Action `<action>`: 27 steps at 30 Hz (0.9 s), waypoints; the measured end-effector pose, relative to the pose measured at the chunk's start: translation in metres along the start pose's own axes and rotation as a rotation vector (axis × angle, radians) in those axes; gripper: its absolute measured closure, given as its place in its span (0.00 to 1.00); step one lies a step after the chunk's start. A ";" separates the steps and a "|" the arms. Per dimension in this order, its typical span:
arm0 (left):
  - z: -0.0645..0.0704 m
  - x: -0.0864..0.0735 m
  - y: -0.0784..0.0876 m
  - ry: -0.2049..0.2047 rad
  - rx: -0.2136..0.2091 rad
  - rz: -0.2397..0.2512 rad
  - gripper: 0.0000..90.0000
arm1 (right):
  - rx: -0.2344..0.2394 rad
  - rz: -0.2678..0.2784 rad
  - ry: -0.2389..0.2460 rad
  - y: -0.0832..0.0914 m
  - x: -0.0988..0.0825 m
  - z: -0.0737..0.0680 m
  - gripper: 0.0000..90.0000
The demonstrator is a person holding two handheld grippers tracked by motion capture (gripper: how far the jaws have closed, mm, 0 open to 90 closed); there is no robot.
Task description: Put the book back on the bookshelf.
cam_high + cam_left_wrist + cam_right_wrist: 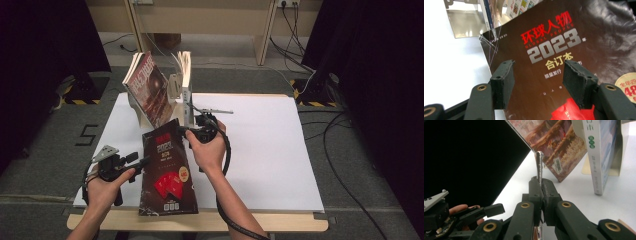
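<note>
My right gripper (541,185) is clamped tight on the top edge of the dark magazine (167,172), which runs between its jaws and pokes up past the tips as a thin silvery edge. Down to its left, my left gripper (537,83) has its jaws standing wide with nothing pressed between the pads; the magazine's cover, with red and silver lettering, lies just beyond and below them. Farther ahead of the right gripper, a magazine with a reddish cover (149,87) leans on the bookend (175,85), and a white-spined book (596,152) stands upright beside it on the table (260,150).
</note>
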State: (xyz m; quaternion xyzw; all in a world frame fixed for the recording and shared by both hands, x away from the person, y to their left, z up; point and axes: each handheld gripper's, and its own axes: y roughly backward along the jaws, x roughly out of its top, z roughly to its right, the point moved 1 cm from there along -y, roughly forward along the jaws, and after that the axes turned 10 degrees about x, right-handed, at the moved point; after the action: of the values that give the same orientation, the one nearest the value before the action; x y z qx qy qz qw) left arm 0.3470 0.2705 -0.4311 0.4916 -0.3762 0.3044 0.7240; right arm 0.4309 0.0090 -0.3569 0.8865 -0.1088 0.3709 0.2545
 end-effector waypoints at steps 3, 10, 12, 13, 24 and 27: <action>0.002 0.000 -0.002 -0.001 -0.005 -0.006 0.46 | -0.005 0.013 0.010 -0.001 0.004 -0.003 0.97; 0.006 0.005 -0.002 0.024 -0.030 0.006 0.44 | 0.000 0.039 0.035 0.000 0.010 -0.011 0.97; 0.006 0.005 -0.002 0.022 -0.025 0.007 0.43 | 0.002 0.041 0.039 0.000 0.011 -0.012 0.97; 0.006 0.006 -0.002 0.010 -0.024 0.011 0.45 | 0.005 0.045 0.045 0.000 0.013 -0.015 0.97; 0.006 0.006 -0.001 -0.045 0.031 -0.019 0.56 | -0.001 0.056 0.063 -0.004 0.017 -0.021 0.97; 0.010 0.009 0.000 -0.045 -0.005 -0.006 0.56 | 0.000 0.058 0.068 -0.004 0.018 -0.022 0.97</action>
State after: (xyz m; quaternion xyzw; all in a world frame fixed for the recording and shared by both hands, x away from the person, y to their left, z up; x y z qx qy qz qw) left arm 0.3497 0.2615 -0.4211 0.4978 -0.3918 0.2903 0.7173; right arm 0.4321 0.0242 -0.3322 0.8698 -0.1256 0.4082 0.2470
